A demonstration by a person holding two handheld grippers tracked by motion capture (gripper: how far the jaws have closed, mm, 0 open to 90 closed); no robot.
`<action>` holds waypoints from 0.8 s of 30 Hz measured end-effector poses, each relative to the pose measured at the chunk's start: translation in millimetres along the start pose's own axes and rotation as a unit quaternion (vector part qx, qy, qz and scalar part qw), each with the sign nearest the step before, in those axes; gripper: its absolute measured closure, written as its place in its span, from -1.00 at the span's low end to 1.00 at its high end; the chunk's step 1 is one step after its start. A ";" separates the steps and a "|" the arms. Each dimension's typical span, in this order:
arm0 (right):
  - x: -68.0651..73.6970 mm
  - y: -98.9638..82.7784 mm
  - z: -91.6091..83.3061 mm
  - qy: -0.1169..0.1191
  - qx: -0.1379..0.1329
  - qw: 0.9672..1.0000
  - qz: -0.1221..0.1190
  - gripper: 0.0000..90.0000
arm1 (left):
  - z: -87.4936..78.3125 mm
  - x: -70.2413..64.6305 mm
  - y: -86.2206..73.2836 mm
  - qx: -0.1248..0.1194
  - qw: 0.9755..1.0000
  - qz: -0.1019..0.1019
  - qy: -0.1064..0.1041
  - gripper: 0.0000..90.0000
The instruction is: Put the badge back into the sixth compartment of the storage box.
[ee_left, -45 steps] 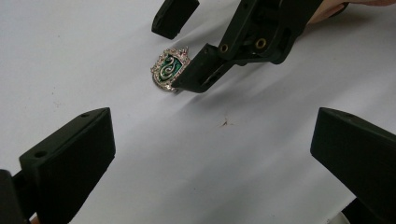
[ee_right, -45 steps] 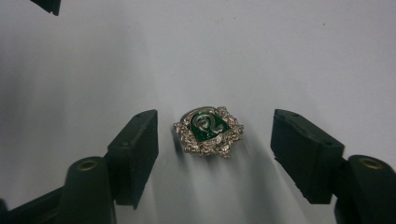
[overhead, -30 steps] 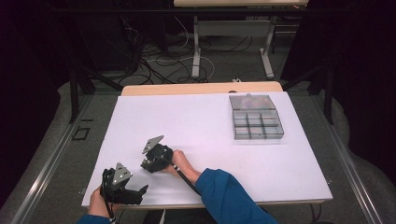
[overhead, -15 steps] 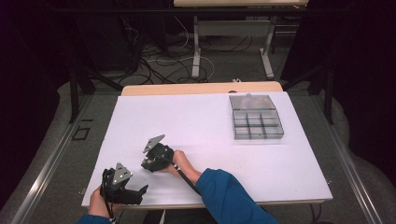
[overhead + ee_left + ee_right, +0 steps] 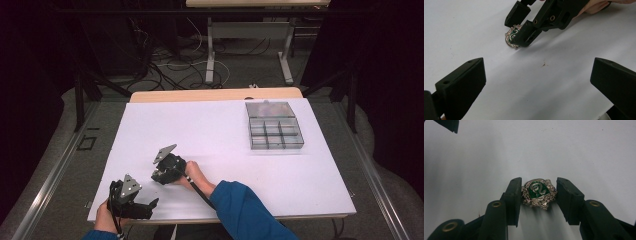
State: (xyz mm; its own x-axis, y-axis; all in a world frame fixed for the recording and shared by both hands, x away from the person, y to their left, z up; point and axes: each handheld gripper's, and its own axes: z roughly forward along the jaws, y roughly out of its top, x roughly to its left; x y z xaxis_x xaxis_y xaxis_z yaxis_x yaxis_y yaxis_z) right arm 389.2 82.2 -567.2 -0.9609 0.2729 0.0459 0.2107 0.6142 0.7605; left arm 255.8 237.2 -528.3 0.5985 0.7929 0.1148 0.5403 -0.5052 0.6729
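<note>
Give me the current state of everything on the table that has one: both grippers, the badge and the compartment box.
Right gripper: jaws closed on the badge, touching both its sides.
Green and silver badge: flat on the white table, between the right jaws.
Left gripper: jaws wide open, nothing between them, pointed toward the badge.
Clear compartment box: at the table's far right, untouched; whether its lid is on I cannot tell.

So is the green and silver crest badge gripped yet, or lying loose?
Gripped: the green and silver crest badge sits between the right gripper, both pads touching its edges.

Glossy green-enamelled metal badge (image 5: pixel 538 193) on matt white table (image 5: pixel 574 150).
</note>
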 end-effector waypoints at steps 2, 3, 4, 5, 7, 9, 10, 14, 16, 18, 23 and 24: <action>0.3 0.1 -0.3 0.000 0.000 1.000 0.000 0.25 | 0.1 0.0 0.0 0.000 1.000 0.000 0.000 -1.00; 0.4 0.3 -0.7 0.000 -0.001 1.000 0.000 0.26 | 0.1 0.0 0.0 0.000 1.000 0.000 0.000 -1.00; 0.4 0.6 -1.4 0.000 -0.004 1.000 0.001 0.39 | 0.0 0.1 0.0 0.000 1.000 0.000 0.000 -1.00; -0.1 1.3 -4.0 -0.008 -0.013 1.000 0.001 0.52 | 0.1 0.1 0.0 0.001 1.000 0.000 0.000 -1.00; -1.0 2.3 -6.9 -0.004 -0.012 1.000 0.002 0.54 | 0.4 0.0 0.0 0.000 1.000 0.000 -0.001 -1.00; -0.6 1.9 -7.6 -0.002 -0.008 1.000 0.008 0.55 | 0.4 -0.4 0.0 0.000 1.000 0.000 0.000 -1.00; -3.0 1.5 -7.4 -0.004 -0.010 1.000 -0.002 0.57 | 0.4 -0.4 0.0 0.000 1.000 0.000 0.000 -1.00; -4.9 0.9 -9.8 -0.001 -0.016 1.000 0.008 0.68 | 0.2 0.1 0.2 0.001 1.000 0.003 0.004 -1.00; -4.8 0.8 -10.1 -0.001 -0.017 1.000 0.010 0.68 | 0.2 0.1 0.2 0.002 1.000 0.003 0.003 -1.00; -3.5 1.1 -10.8 0.004 -0.019 1.000 0.016 0.70 | 0.2 0.2 0.1 0.002 1.000 0.003 0.003 -1.00; -2.4 2.2 -15.2 0.011 -0.027 0.999 0.019 0.82 | 0.2 0.1 0.2 0.002 1.000 0.003 0.004 -1.00; -2.8 2.6 -15.5 0.014 -0.030 0.999 0.014 0.83 | 0.2 0.1 0.2 0.002 1.000 0.003 0.004 -1.00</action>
State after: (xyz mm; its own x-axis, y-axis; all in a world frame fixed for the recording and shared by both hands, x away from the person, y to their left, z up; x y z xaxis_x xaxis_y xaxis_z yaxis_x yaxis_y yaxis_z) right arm 389.7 71.5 -555.3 -0.9595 0.2684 0.0858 0.2281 0.5608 0.7959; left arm 256.0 237.1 -528.3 0.5978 0.7919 0.1244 0.5384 -0.5116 0.6696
